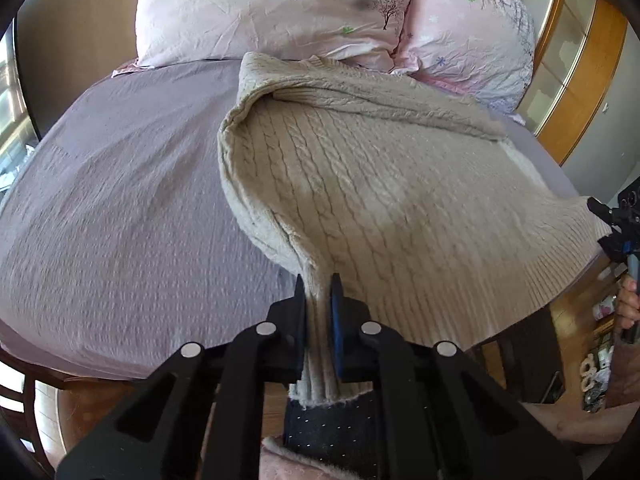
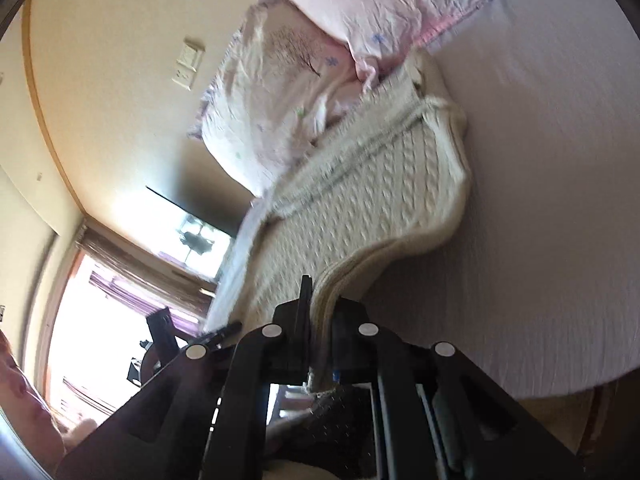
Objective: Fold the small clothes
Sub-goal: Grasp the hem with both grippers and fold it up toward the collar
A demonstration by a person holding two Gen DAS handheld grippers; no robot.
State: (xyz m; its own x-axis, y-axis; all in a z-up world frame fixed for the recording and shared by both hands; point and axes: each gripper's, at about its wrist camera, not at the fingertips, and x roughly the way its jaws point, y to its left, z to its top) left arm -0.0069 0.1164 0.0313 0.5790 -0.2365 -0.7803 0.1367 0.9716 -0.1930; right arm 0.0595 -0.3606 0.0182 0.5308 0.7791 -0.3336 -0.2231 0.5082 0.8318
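A beige cable-knit sweater [image 1: 360, 184] lies on the lilac bedsheet [image 1: 120, 208], its far part folded over near the pillows. My left gripper [image 1: 318, 286] is shut on the sweater's ribbed hem at its near left corner and lifts it a little. My right gripper [image 2: 320, 292] is shut on the hem of the same sweater [image 2: 360, 200] at the other corner; this view is tilted sideways. The right gripper also shows at the right edge of the left wrist view [image 1: 600, 208], at the stretched hem.
Two pink printed pillows [image 1: 272, 8] lie at the head of the bed, touching the sweater's far end. A wooden headboard and cabinet [image 1: 576, 60] stand to the right. The bed's near edge [image 1: 80, 372] drops to a wooden floor. A bright window [image 2: 100, 312] shows in the right wrist view.
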